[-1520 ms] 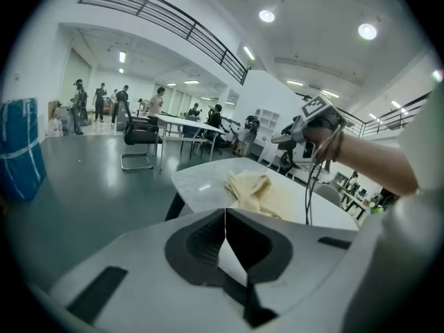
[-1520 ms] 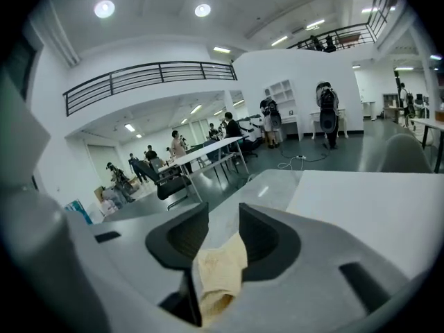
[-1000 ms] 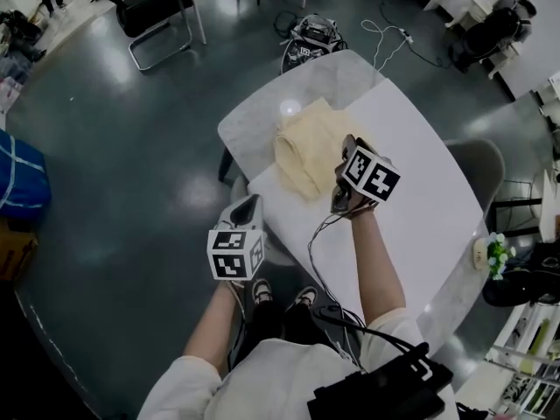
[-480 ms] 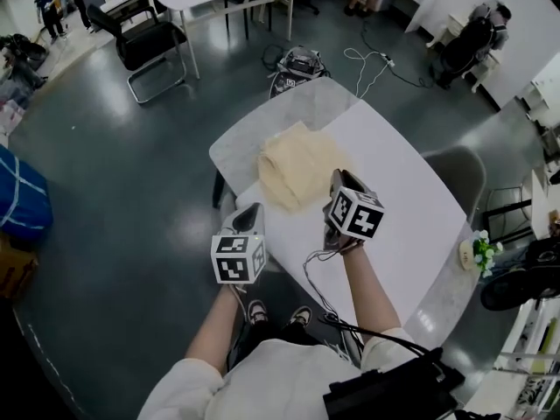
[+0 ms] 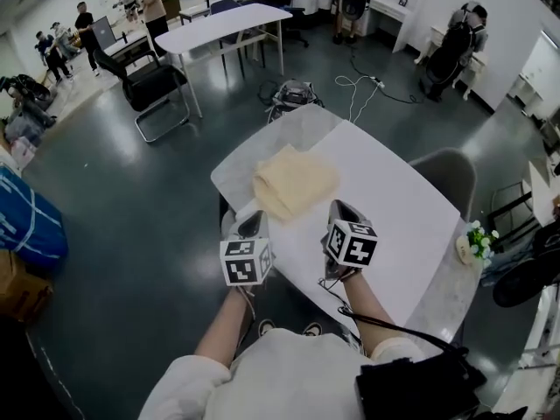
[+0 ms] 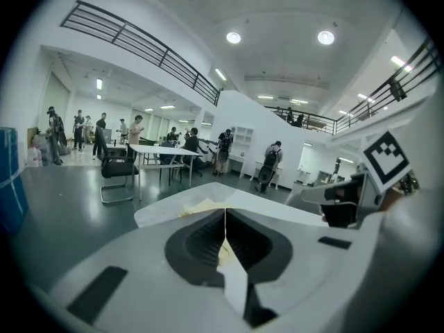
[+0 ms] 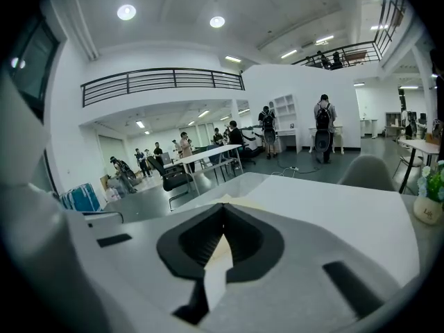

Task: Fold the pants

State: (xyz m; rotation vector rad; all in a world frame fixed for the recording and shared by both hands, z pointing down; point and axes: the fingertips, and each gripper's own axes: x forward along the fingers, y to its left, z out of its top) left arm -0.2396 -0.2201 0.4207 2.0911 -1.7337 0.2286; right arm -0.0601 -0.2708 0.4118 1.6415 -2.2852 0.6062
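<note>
The pants (image 5: 293,182) lie folded at the far end of the surface (image 5: 411,217), well apart from the left claw (image 5: 253,221) and right claw (image 5: 340,208); both are pressed together, empty; we judge the fold complete and steer clear of it.

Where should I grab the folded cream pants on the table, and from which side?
Probably the near edge of the folded pants, approached low from the near side: they lie flat on the table, and that edge looks thickest and closest.
</note>
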